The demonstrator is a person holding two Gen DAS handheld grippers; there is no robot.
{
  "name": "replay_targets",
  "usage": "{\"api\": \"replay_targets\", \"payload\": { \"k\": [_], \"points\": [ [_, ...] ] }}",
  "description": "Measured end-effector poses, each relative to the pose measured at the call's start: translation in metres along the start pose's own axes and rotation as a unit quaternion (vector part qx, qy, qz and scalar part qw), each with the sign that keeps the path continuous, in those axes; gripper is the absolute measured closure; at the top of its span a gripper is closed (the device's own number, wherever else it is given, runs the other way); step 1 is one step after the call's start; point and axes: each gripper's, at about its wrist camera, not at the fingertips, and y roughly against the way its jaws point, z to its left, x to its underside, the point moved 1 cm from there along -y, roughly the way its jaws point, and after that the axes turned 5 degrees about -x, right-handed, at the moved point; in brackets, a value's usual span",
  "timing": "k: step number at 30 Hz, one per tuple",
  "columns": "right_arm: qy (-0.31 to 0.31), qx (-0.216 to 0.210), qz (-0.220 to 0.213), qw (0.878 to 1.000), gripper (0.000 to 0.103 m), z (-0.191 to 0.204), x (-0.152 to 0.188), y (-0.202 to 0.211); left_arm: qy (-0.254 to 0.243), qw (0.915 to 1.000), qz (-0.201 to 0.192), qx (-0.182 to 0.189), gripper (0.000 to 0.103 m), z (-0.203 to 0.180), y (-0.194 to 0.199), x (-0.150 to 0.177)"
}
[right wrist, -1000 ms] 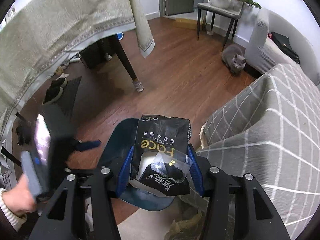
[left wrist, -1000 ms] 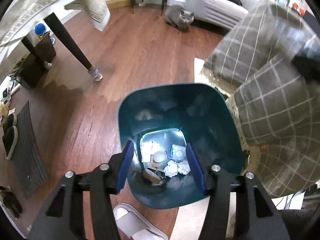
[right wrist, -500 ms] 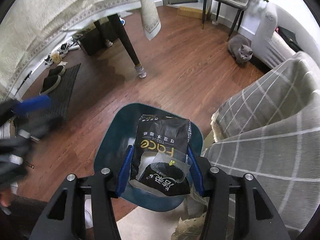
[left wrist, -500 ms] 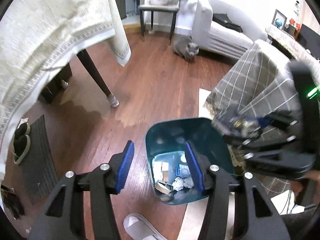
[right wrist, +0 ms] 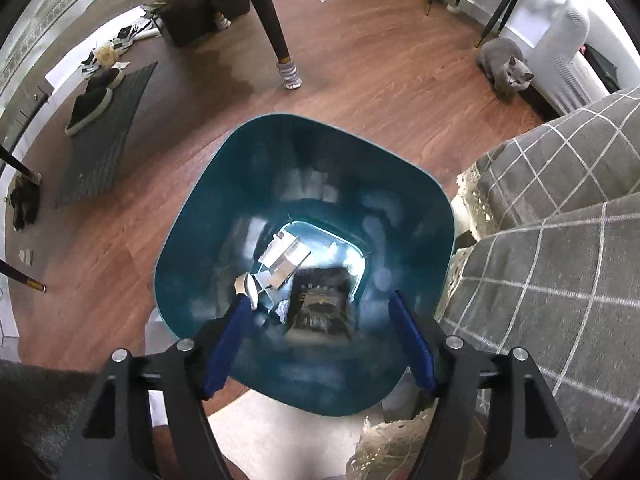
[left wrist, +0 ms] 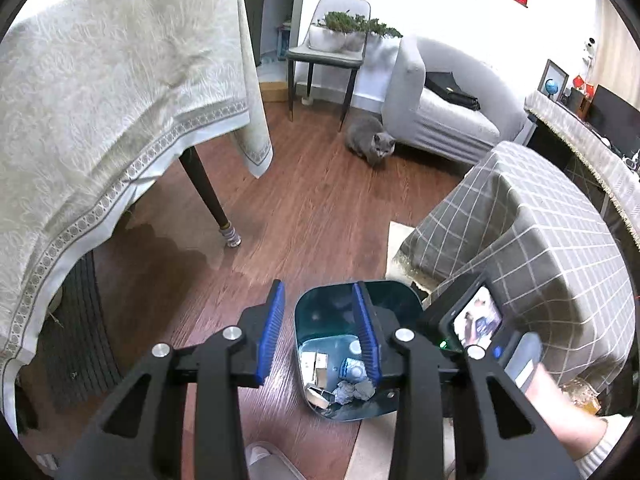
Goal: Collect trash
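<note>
We take the teal trash bin (right wrist: 304, 264) on the wooden floor as our landmark. Our right gripper (right wrist: 316, 344) hangs directly above its mouth with the jaws wide apart and nothing between them. Inside the bin, blurred, is the black tissue pack (right wrist: 320, 304), low against the near wall, beside crumpled paper (right wrist: 246, 286) and white card scraps (right wrist: 286, 256) on the bottom. Our left gripper (left wrist: 318, 336) is higher above the bin and off to one side, its jaws likewise apart and empty; through them we see the same litter at the bin's bottom.

We judge the step in hand to be the release of the pack into the bin. To do it well, we would keep the right jaws spread and centred over the opening until the pack has settled, then lift straight up so that neither finger catches the rim. The left gripper should stay outside the bin's mouth.

A grey cat (right wrist: 506, 66) crouches well beyond the bin's far side, by the sofa; it is apart from the work, but we should watch for it if it approaches.

The yellow lettering on the pack is too blurred to read in either view.
</note>
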Motion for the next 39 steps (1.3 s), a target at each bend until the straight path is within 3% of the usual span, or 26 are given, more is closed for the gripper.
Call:
{"api": "replay_targets", "payload": {
  "k": [8, 13, 15, 17, 23, 31, 35, 39],
  "points": [
    [0.006, 0.001, -0.095, 0.995, 0.031, 0.006, -0.004, 0.078, -0.006, 0.9995, -0.031, -0.009, 0.056, -0.009, 0.026, -0.016],
    [0.008, 0.014, -0.174, 0.985, 0.031, 0.004, 0.002, 0.152, -0.013, 0.9986, -0.05, -0.007, 0.052, -0.015, 0.034, -0.021],
    [0.004, 0.023, -0.204, 0.979, 0.029, 0.0, 0.008, 0.182, -0.009, 0.9985, -0.054, -0.004, 0.042, -0.015, 0.037, -0.021],
    [-0.004, 0.032, -0.228, 0.973, 0.024, -0.007, 0.015, 0.205, -0.006, 0.9982, -0.059, -0.009, 0.039, -0.017, 0.039, -0.021],
    [-0.045, 0.075, -0.279, 0.956, 0.019, -0.042, 0.05, 0.253, -0.03, 0.9951, -0.093, -0.014, 0.016, -0.049, 0.053, -0.016],
    [-0.121, 0.138, -0.314, 0.931, 0.013, -0.1, 0.118, 0.287, -0.035, 0.9898, -0.137, 0.013, 0.007, -0.088, 0.074, -0.007],
    [-0.152, 0.149, -0.319, 0.924, 0.009, -0.127, 0.159, 0.294, -0.039, 0.9881, -0.148, 0.009, 0.005, -0.106, 0.079, 0.001],
    [-0.197, 0.163, -0.337, 0.906, 0.004, -0.15, 0.209, 0.305, -0.041, 0.9854, -0.165, 0.004, 0.003, -0.121, 0.081, 0.016]
  ]
}}
